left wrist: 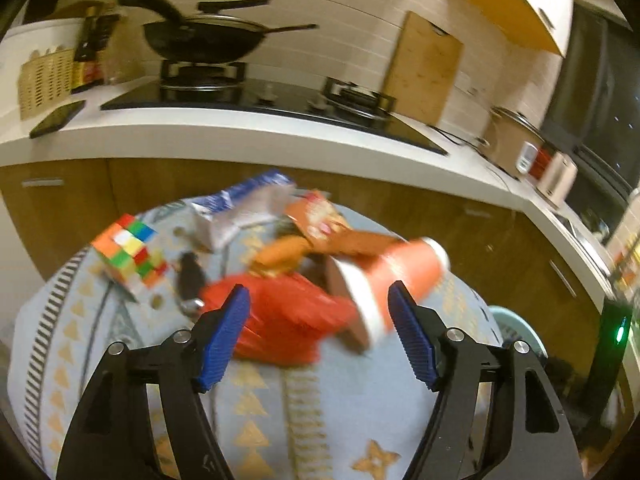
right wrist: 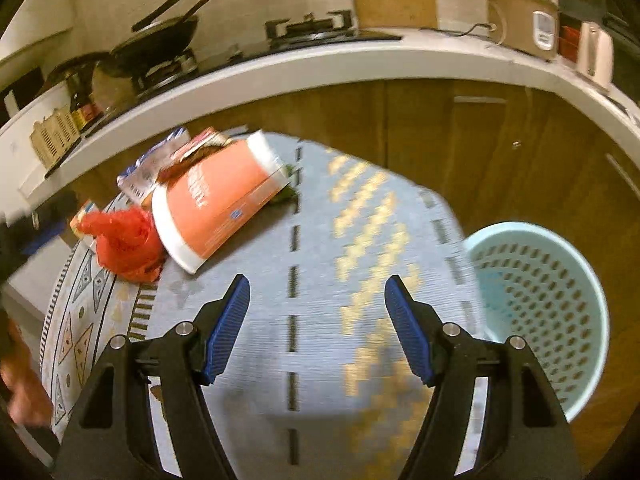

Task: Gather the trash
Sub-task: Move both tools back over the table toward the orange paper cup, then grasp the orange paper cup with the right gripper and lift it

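Left wrist view: left gripper point(left wrist: 318, 322) gapes wide and empty above the orange paper cup point(left wrist: 384, 284) (lying tipped); right gripper point(right wrist: 317, 318), equally wide and empty, hangs right of that cup, near the pale-blue perforated plastic basket point(right wrist: 560, 304).

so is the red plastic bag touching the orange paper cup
Touching. The right wrist view shows the red plastic bag pressed against the white rim of the tipped orange paper cup, no gap between them.

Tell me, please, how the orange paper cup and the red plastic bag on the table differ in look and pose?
The orange paper cup is rigid and cone-shaped with white bands, lying on its side; the red plastic bag is soft, crumpled into a shapeless heap. The cup carries printed lettering, while the bag is plain red. The cup looks larger than the bag. Both lie next to each other on the patterned tablecloth, ungripped.
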The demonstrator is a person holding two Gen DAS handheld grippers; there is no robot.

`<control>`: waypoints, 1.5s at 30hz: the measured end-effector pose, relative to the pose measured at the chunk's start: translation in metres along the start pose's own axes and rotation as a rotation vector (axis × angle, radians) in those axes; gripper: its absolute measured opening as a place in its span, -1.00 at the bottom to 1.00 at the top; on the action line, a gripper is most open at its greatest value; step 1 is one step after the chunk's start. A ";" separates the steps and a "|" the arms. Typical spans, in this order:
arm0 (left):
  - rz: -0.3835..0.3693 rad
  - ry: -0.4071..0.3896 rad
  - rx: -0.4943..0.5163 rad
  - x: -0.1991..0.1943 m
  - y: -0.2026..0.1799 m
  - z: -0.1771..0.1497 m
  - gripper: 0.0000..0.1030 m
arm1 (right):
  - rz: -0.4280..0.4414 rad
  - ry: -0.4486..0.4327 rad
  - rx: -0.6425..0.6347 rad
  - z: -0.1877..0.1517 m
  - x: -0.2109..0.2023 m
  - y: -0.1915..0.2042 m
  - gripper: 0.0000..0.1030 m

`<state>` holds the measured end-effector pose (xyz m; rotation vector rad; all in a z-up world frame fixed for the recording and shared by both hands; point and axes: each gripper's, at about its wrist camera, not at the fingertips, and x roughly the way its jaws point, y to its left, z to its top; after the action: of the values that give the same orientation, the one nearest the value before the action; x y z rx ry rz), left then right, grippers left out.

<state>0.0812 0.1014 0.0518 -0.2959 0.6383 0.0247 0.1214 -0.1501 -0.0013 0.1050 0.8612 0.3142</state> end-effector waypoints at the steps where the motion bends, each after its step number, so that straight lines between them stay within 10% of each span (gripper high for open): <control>1: 0.000 0.007 -0.006 0.004 0.005 0.004 0.48 | 0.007 0.005 -0.005 -0.003 0.003 0.003 0.29; 13: 0.028 0.147 0.035 0.066 0.032 -0.008 0.49 | 0.003 0.017 -0.045 -0.012 0.018 0.015 0.29; 34: -0.004 0.103 0.088 0.054 0.030 -0.039 0.28 | 0.022 -0.078 -0.132 0.062 0.015 0.039 0.59; 45: -0.022 0.079 0.041 0.053 0.040 -0.040 0.39 | 0.130 0.019 -0.110 0.085 0.065 0.039 0.35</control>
<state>0.0961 0.1249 -0.0201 -0.2649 0.7131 -0.0214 0.2162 -0.0899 0.0152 0.0558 0.8554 0.4845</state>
